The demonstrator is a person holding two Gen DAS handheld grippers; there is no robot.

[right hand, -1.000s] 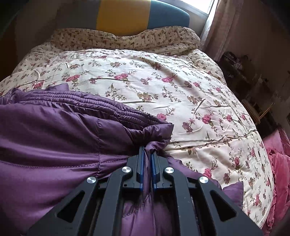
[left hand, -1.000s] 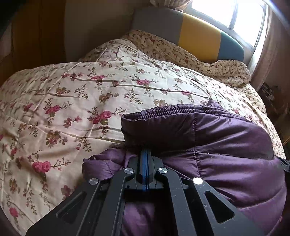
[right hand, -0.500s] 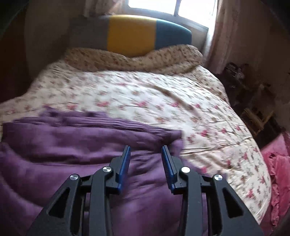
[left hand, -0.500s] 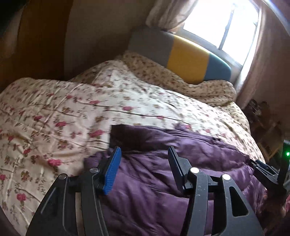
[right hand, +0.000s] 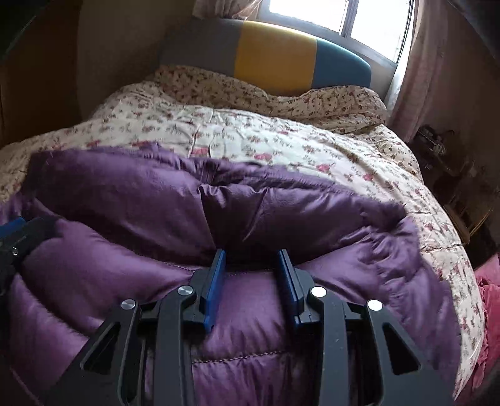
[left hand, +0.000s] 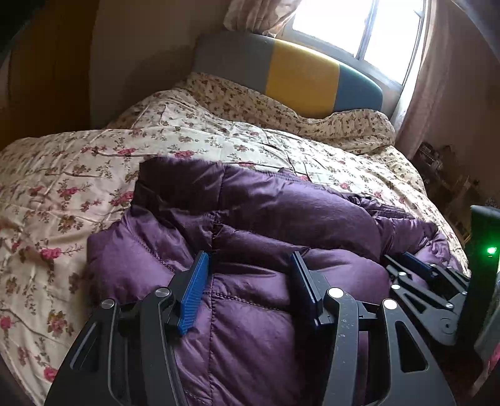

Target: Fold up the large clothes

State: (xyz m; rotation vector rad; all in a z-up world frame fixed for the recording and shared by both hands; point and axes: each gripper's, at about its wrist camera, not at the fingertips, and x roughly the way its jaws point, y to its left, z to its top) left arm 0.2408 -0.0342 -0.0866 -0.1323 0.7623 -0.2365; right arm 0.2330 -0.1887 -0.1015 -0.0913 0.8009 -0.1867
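A dark purple quilted puffer jacket (left hand: 268, 237) lies bunched across the near part of a bed, on a cream quilt printed with pink roses and brown twigs (left hand: 78, 187); its glossy padded panels are folded over one another, with a stitched seam running across the near fold and a ridge of fabric rising behind it. In the left wrist view the left gripper (left hand: 248, 265) hangs just above the jacket with its jaws standing well apart, one blue ribbed pad (left hand: 194, 293) facing inward on the left finger; purple fabric shows in the gap between them, but neither pad presses on it, so nothing is held. At the right edge of that view the right gripper (left hand: 403, 265) appears side-on, low over the jacket's right end, next to a dark casing with a small green light (left hand: 491, 250). In the right wrist view the right gripper (right hand: 251, 262) has its jaws parted by a narrower gap than the left one's, the blue pads (right hand: 214, 290) upright on either side of a strip of jacket fabric that they do not pinch; it too holds nothing. Beyond the jacket a second, finer-flowered cover (right hand: 281, 93) is heaped against a padded headboard in grey, yellow and teal panels (right hand: 272, 59), under a bright window (left hand: 359, 28) with pale curtains (left hand: 437, 93). A pink cloth (right hand: 487, 296) lies off the bed's right edge.
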